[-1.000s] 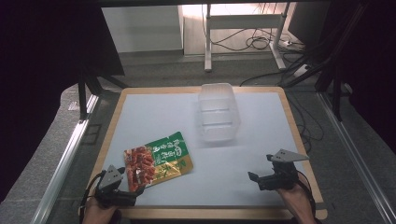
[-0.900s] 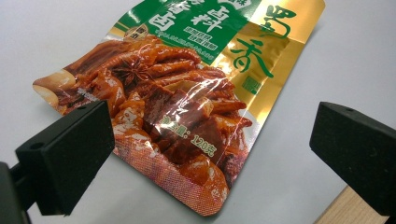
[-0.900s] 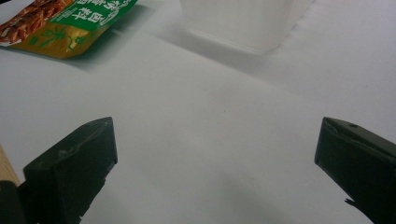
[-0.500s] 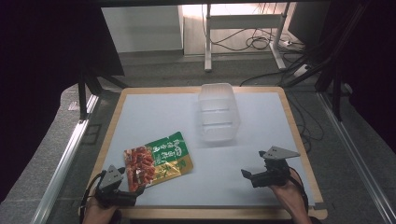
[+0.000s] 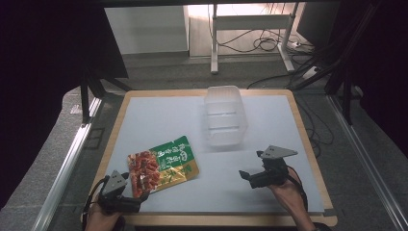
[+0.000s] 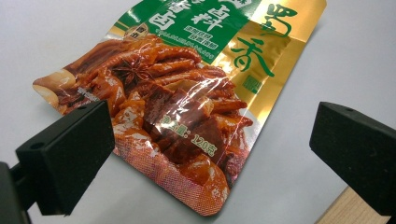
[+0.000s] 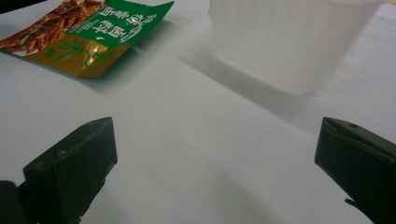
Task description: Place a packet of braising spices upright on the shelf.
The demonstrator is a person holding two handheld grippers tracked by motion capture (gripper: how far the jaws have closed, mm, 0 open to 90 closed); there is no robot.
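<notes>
A snack pouch, green and gold with a red food picture, lies flat on the white mat at the front left. My left gripper is open at the pouch's near corner. In the left gripper view the pouch lies between and beyond the spread jaws of the left gripper. A clear plastic container stands upright at the back middle. My right gripper is open over bare mat in front of the container, holding nothing. From the right gripper I see the container ahead and the pouch at the upper left.
The white mat covers a wooden board whose edge shows beside the left jaw. A metal rail runs along the table's left side. Cables and a desk frame stand on the floor behind.
My right gripper has moved left, from near the table's right edge toward the middle. The left gripper and the pouch have stayed where they were.
</notes>
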